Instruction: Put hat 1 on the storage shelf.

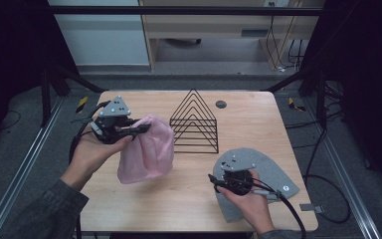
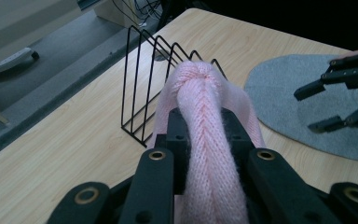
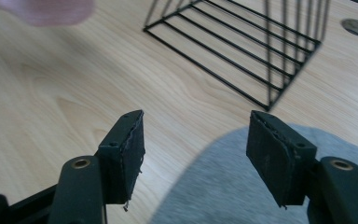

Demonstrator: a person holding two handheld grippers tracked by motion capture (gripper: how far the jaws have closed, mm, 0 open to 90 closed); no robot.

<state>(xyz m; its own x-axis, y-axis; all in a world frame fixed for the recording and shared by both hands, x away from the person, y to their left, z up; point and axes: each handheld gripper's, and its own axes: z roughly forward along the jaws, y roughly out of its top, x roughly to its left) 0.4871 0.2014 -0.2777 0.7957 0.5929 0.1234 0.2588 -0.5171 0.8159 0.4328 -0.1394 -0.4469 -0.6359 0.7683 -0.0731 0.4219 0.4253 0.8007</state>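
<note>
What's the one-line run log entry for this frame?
left gripper: shut on pink knit hat, lifted | right gripper: open, over grey hat | wire rack: upright, empty

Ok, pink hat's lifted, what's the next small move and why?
Probably lower the right tool onto the grey hat and close: its jaws are open, empty, just above that fabric, while the left tool already holds the pink hat beside the wire rack.
</note>
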